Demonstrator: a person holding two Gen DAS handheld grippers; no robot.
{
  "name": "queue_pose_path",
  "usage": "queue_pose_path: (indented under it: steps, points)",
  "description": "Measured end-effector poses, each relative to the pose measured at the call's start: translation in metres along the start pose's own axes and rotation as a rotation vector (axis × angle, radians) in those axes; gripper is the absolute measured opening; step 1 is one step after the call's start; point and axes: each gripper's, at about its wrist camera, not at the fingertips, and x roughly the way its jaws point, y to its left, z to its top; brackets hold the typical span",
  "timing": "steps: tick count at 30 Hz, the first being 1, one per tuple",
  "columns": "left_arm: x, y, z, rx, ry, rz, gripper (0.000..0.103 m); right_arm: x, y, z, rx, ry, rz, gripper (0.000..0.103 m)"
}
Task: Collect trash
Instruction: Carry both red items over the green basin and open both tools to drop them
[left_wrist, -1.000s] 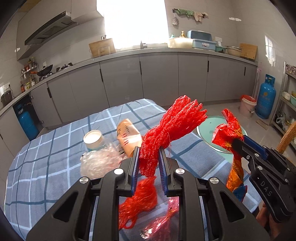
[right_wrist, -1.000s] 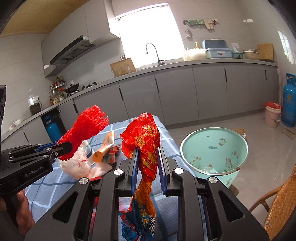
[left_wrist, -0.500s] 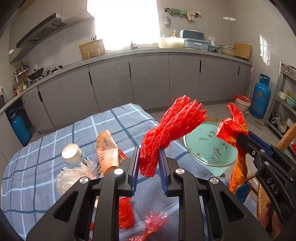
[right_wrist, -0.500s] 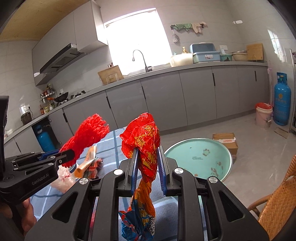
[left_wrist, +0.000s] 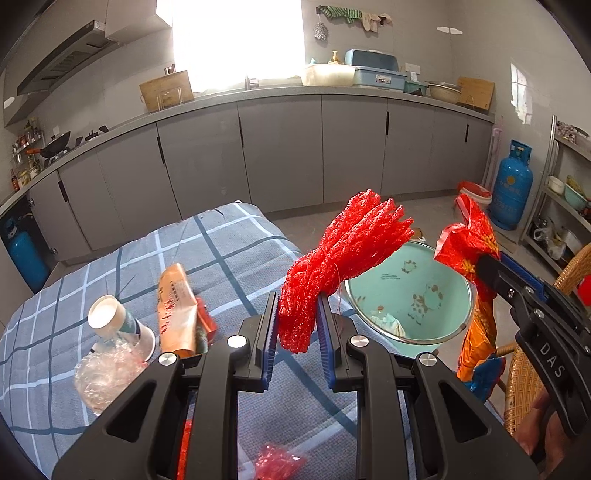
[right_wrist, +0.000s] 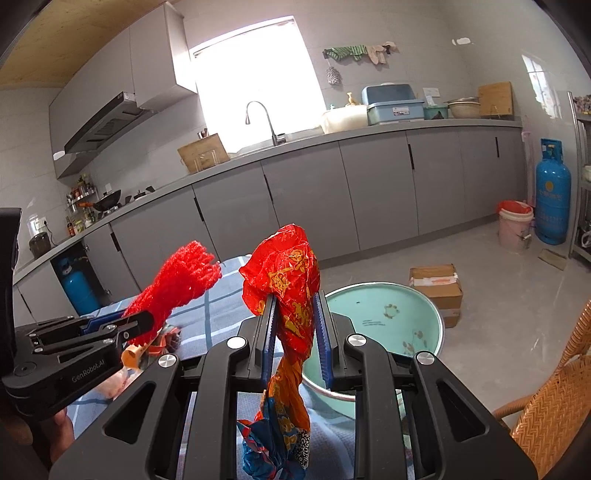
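Clamping a bunched red net, the left gripper had its two blue pads pressed on the net's lower end; the net's long axis ran from between the pads up toward 1 o'clock in the left view, where its frayed end fanned out over the near rim of a basin. The right gripper pinched one crumpled red wrapper at mid-length — the red head bulged above the pads toward 12 o'clock, and the orange and blue tail hung straight down toward 6 o'clock below them. Its long axis was close to upright.

One mint-green basin stood off the table's edge, at 3 o'clock from the left pads, with a scrap lying in its bottom. The wrapper hung just beyond the basin's right rim in the left view.

On the checked tablecloth at 9 o'clock lay one paper cup on its side, one orange packet lying lengthwise toward 12 o'clock, and one clear crumpled bag touching the cup — plus one small red scrap at 6 o'clock.
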Motion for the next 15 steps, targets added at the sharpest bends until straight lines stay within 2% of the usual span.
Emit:
queue_pose_path:
  steps: [15]
  points:
    - [0.048,-0.041,0.026,0.022,0.043,-0.069,0.021,0.04,-0.038,0.021,0.02,0.013,-0.058,0.021]
